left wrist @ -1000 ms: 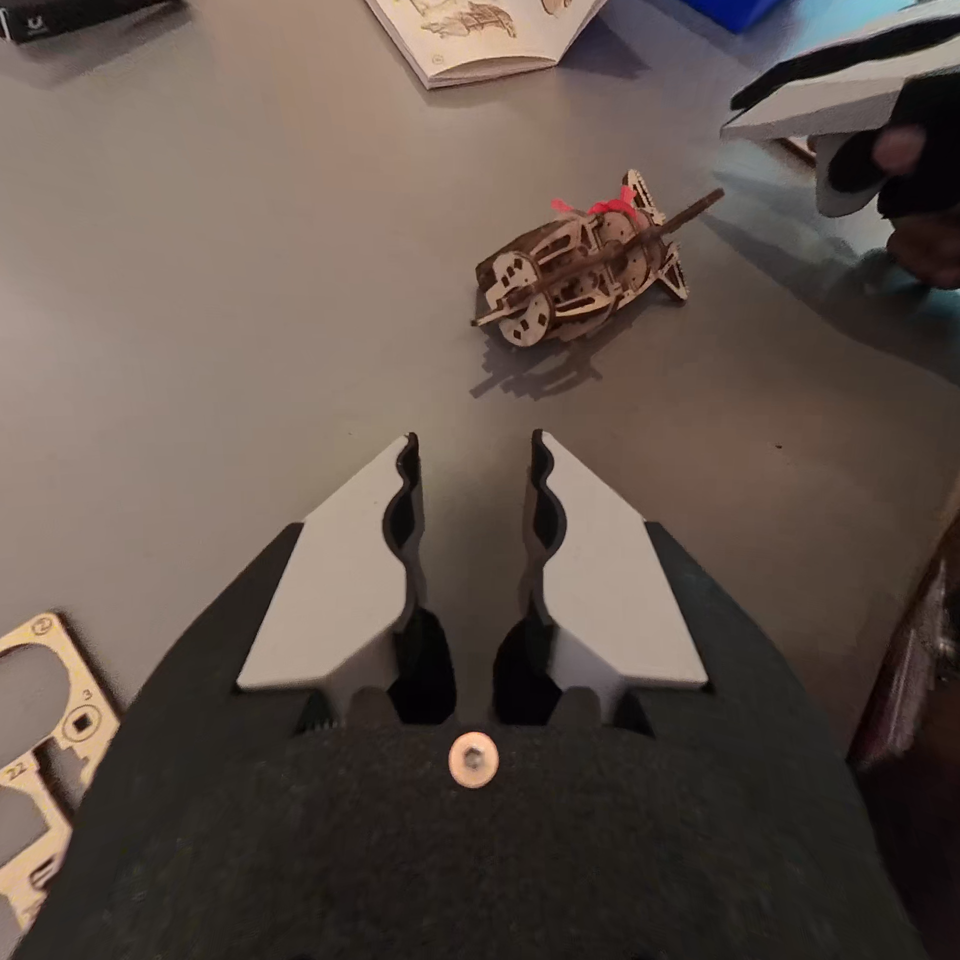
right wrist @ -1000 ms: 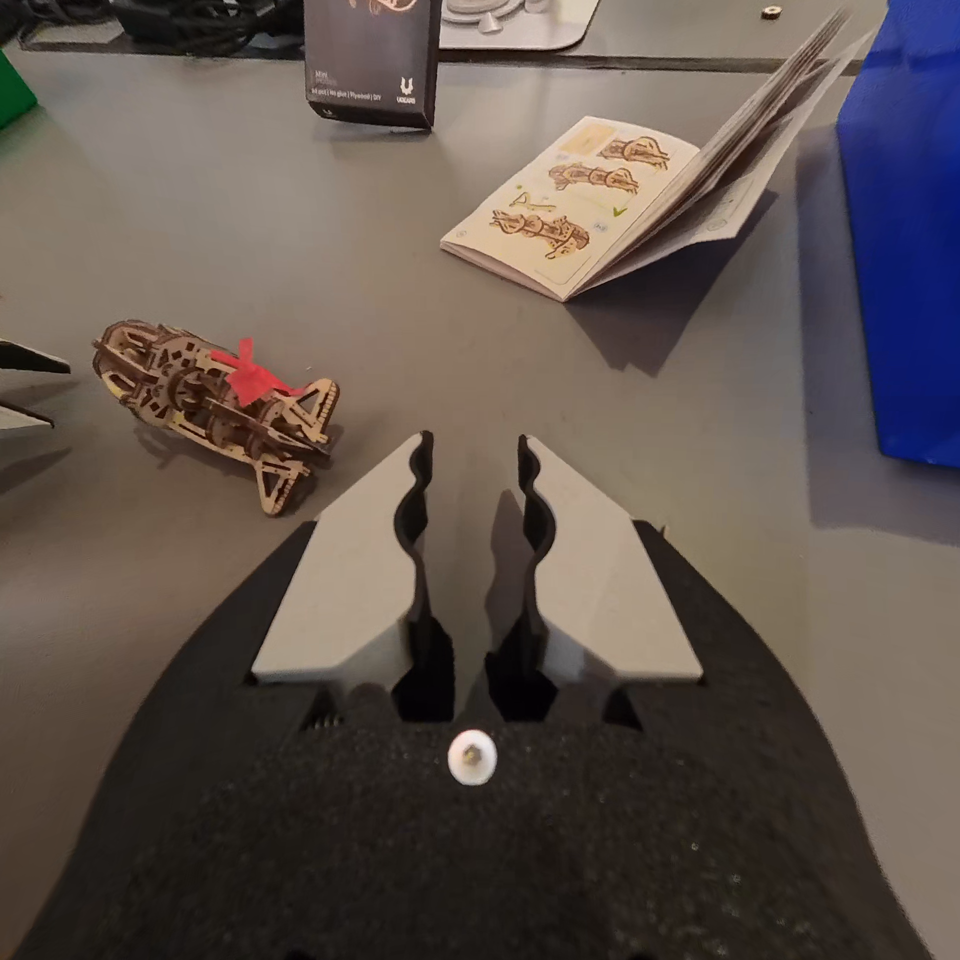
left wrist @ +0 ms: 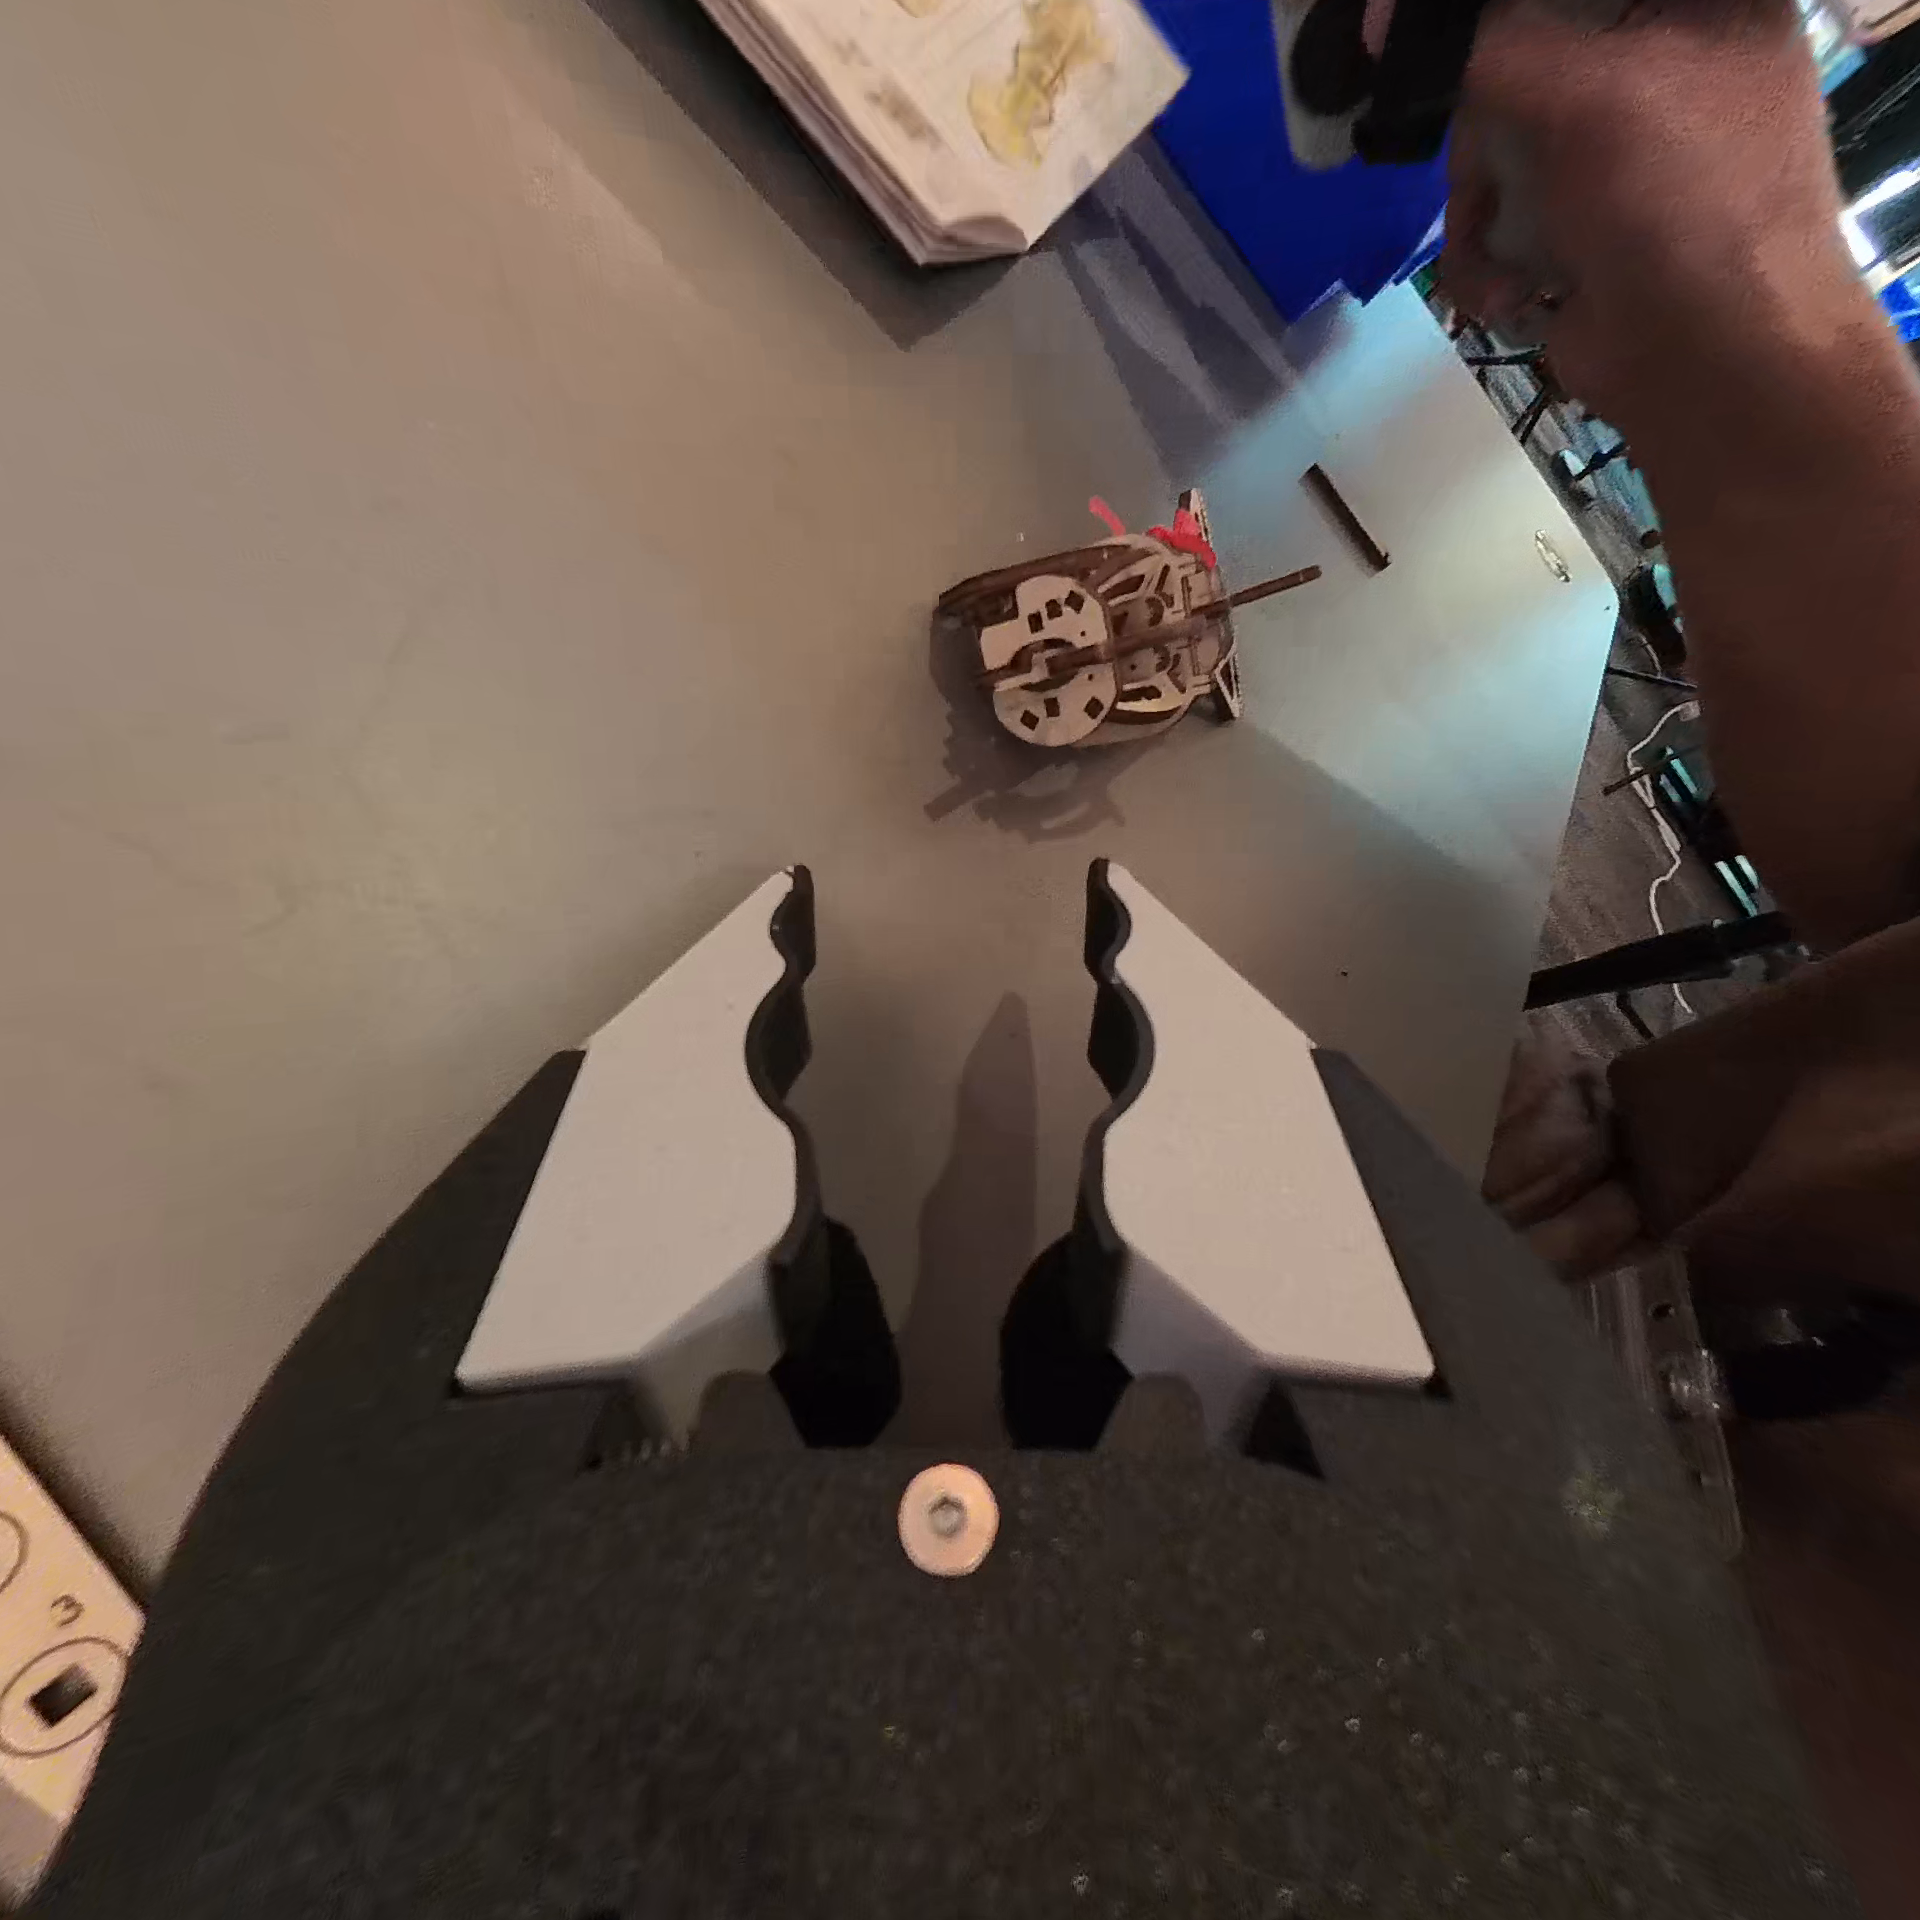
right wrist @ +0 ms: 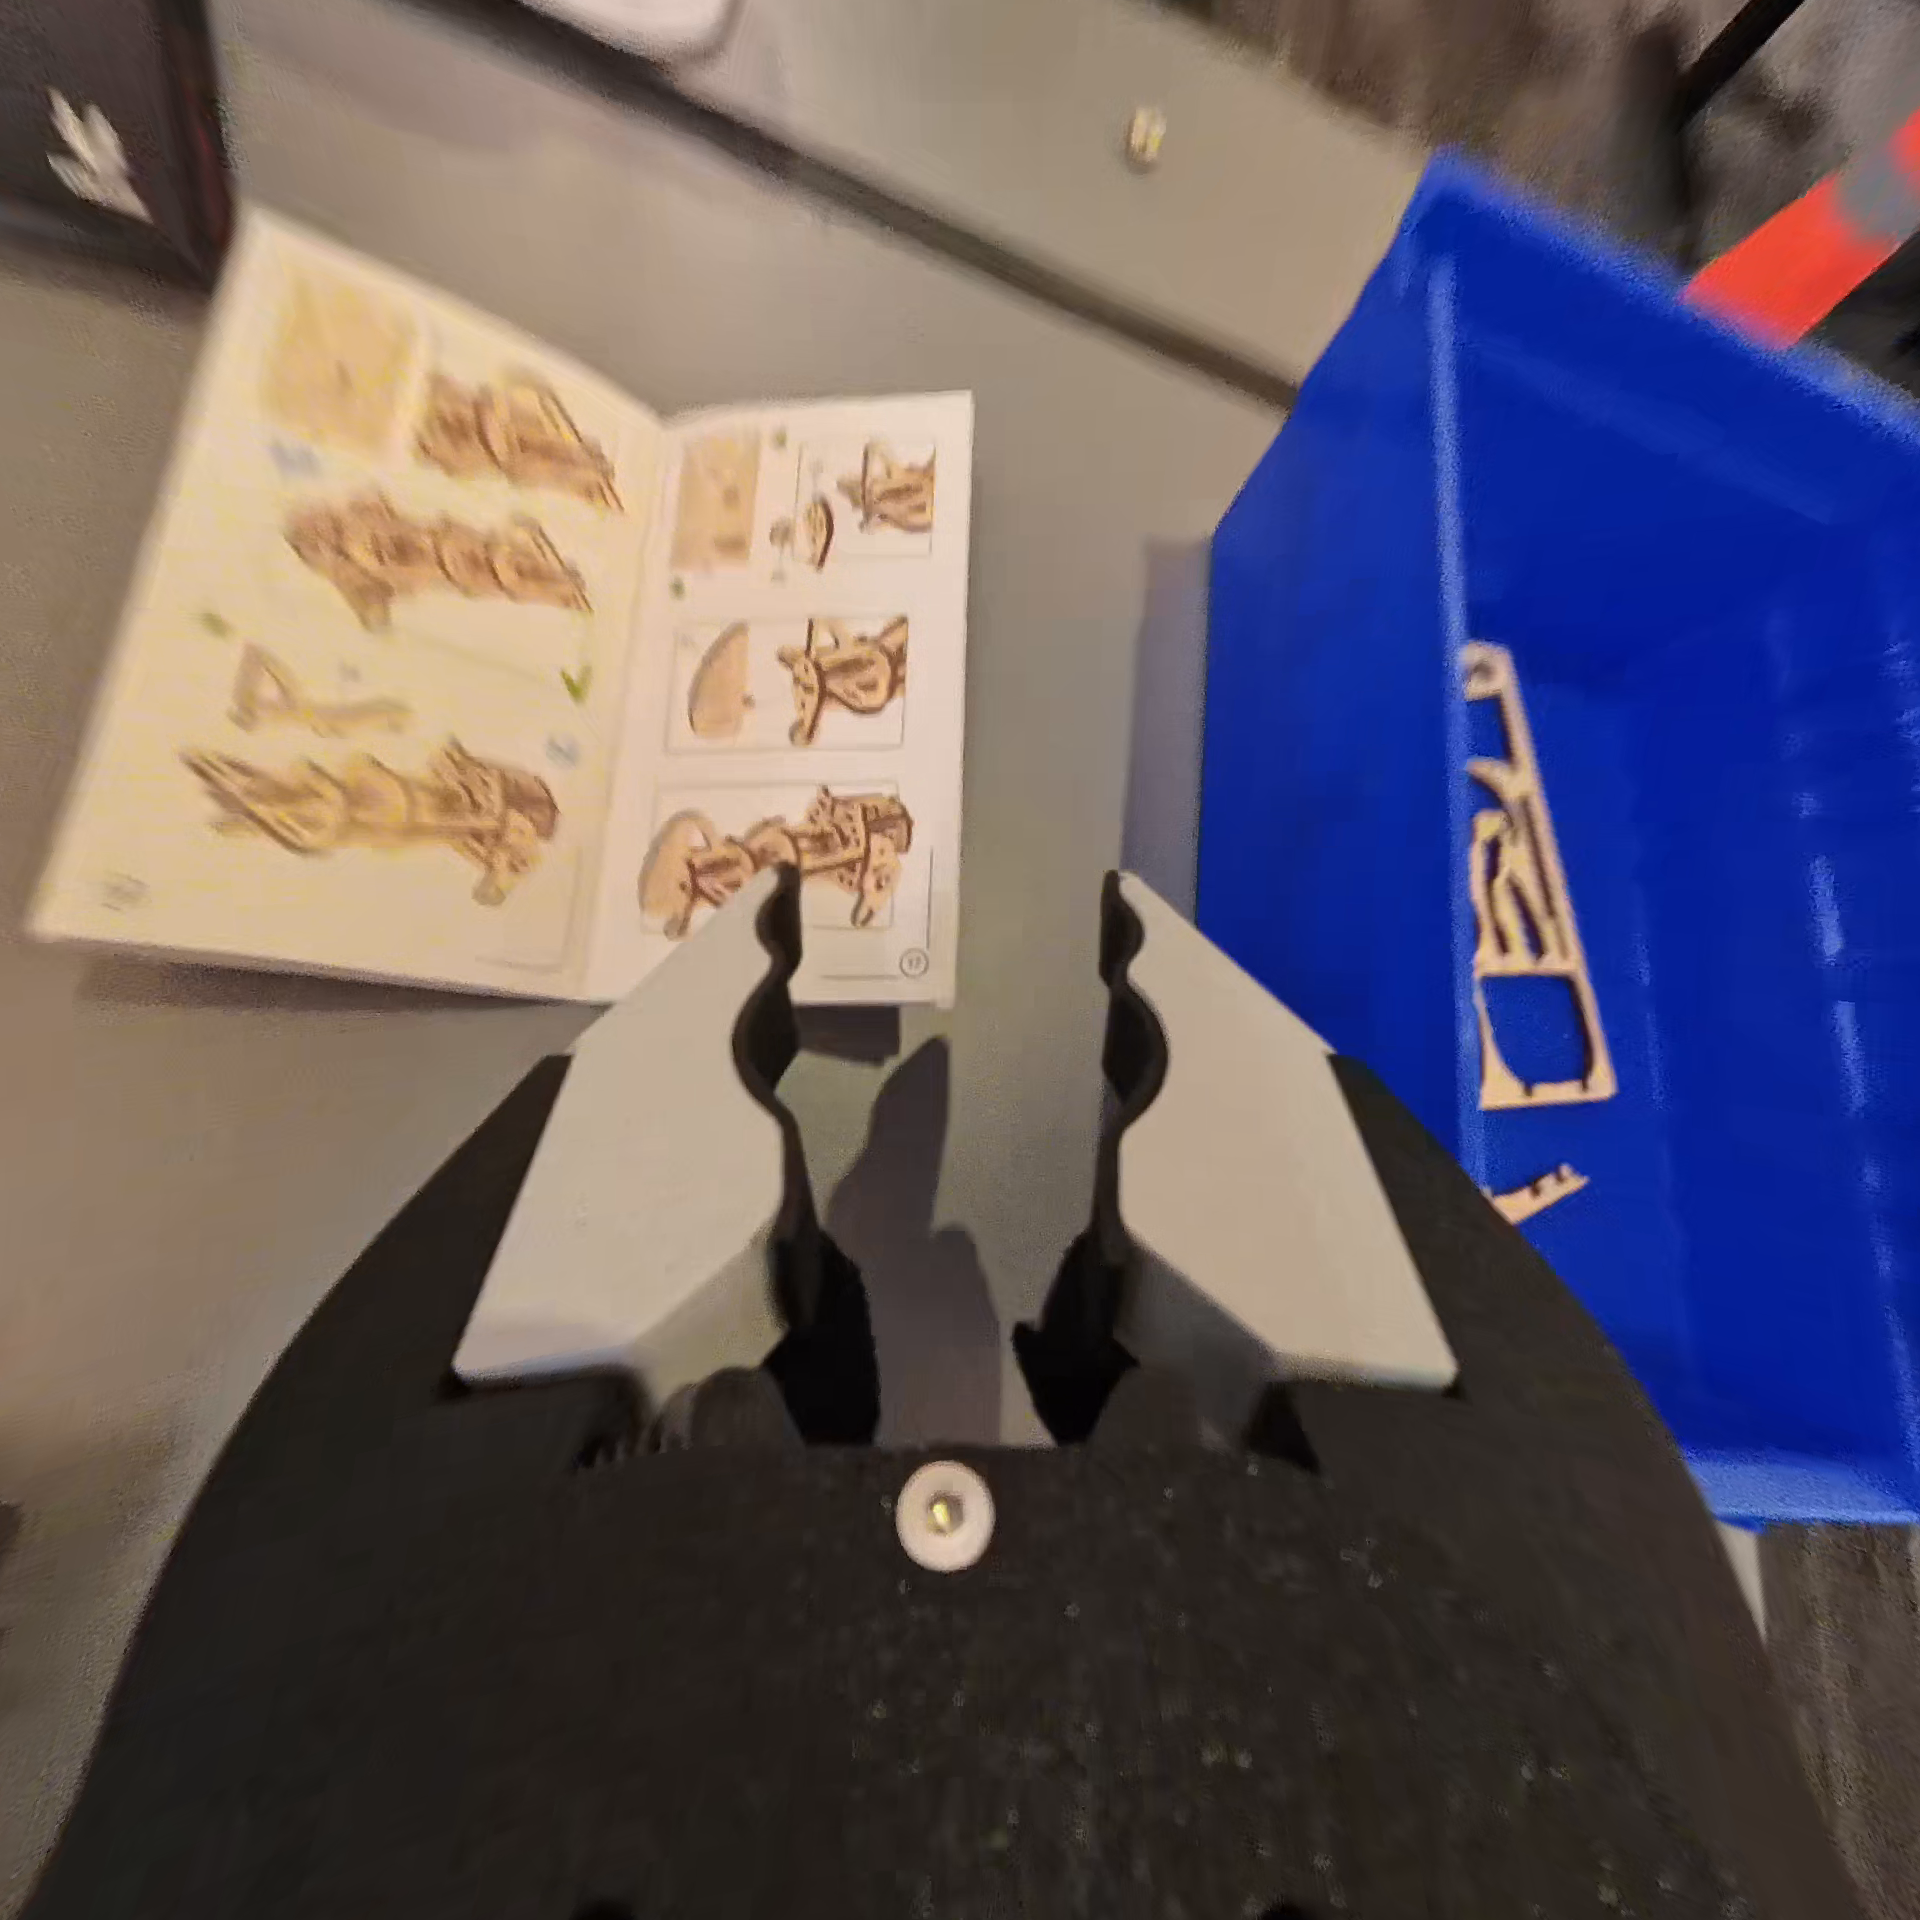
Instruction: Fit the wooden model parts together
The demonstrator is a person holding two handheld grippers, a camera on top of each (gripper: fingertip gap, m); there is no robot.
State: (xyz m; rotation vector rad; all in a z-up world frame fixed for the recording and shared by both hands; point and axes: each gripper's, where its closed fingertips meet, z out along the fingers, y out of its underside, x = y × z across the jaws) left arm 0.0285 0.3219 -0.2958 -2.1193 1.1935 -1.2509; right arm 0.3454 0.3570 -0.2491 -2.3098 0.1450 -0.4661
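The left gripper (left wrist: 948,883) hangs above the grey table (left wrist: 416,623) with its jaws spread and nothing between them. At about one o'clock from it, near but apart, the part-built wooden model (left wrist: 1091,644) lies on its side with a red tie on top and a thin rod jutting toward two o'clock. An open instruction booklet (left wrist: 956,114) lies at twelve o'clock, a blue bin (left wrist: 1288,197) at one o'clock, a person's arm (left wrist: 1704,436) along the three o'clock edge, and a punched wooden parts sheet (left wrist: 52,1683) at eight o'clock.

The model (left wrist: 1096,649), a small barrel-shaped assembly of pale laser-cut wooden discs and ribs, lies on its side on the grey worktop (left wrist: 436,540). A thin dark rod runs through it lengthwise, and a red tie sits on top.
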